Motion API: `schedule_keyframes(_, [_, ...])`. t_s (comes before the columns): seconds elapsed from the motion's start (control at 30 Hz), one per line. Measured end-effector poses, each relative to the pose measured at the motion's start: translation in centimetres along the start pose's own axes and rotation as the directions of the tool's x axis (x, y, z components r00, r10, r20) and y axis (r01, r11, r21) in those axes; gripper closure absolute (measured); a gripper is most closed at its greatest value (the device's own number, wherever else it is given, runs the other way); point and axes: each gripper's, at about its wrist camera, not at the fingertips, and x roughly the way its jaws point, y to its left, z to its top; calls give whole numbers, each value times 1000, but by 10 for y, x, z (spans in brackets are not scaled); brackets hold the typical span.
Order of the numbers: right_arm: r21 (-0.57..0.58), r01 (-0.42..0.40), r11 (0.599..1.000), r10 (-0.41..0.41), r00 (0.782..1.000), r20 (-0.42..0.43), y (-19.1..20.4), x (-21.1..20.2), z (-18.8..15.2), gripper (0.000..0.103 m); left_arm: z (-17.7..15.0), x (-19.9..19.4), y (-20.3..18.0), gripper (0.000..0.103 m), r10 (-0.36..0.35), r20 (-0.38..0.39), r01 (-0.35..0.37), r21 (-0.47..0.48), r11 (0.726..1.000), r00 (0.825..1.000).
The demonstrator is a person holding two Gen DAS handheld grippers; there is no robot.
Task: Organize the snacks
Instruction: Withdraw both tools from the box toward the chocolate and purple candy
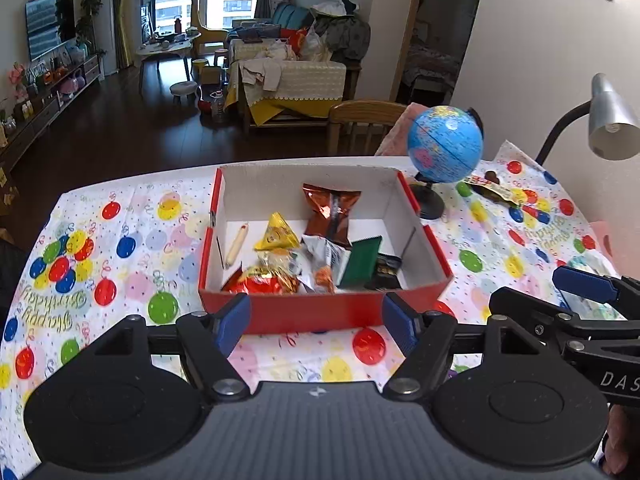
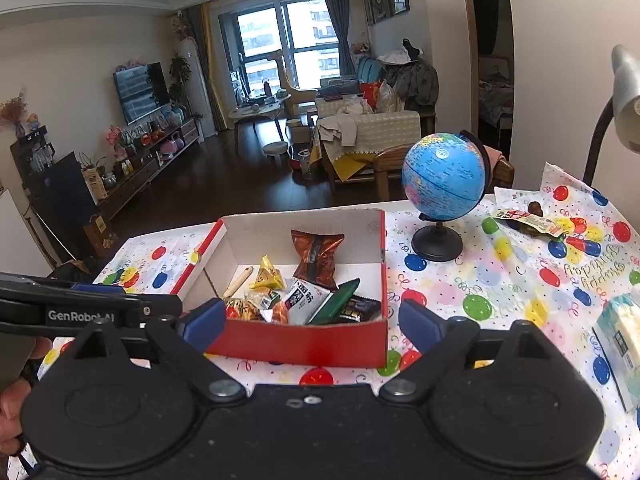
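A: How were the grippers?

B: The left gripper (image 1: 316,326) had its blue ribbed pads spread wide with nothing between them, level with the near wall of the red box (image 1: 320,308). The right gripper (image 2: 308,322) was spread apart too and empty, just before the same box's near wall.

A: And the snacks?

B: Piled in that box, a white-lined cardboard one with glossy red outer walls, on the balloon-print tablecloth (image 1: 120,240). A crinkled copper foil bag (image 1: 330,210) stood on end against the far wall. The pale sausage stick (image 1: 237,245) lay with its long axis running near to far by the left wall. A flat green bar (image 1: 362,260) leaned tilted among the packets beside a yellow pyramid packet (image 1: 278,234).

A: Outside the box?

B: One flat wrapped snack (image 2: 528,222) lay across the cloth beyond the blue globe (image 2: 442,178); a pale tissue pack (image 2: 618,340) sat at the right edge.
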Motion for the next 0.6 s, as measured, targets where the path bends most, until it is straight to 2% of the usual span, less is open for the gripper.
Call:
schedule_keyframes(0.07, [5, -1, 1000, 1, 1000, 1, -3, -7, -5, 8, -7, -7, -1, 21, -5, 7, 5, -8, 1000, 1000])
schedule_keyframes(0.3, [18, -11, 1000, 11, 1000, -15, -11, -22, -28, 8, -33, -20, -6, 17, -27, 15, 28, -23, 999, 1000])
schedule_keyframes(0.47, [12, -24, 1000, 25, 999, -33, -13, -29, -48, 8, -55, -17, -10, 15, -37, -15, 37, -33, 999, 999])
schedule_keyframes(0.57, [14, -15, 1000, 15, 999, -47, -15, -29, -60, 8, -68, -12, -9, 5, -39, -30, 37, -54, 998, 999])
schedule_keyframes(0.6, [20, -7, 1000, 8, 999, -54, -17, -27, -64, 8, -72, -10, -7, 4, -39, -36, 37, -63, 997, 999])
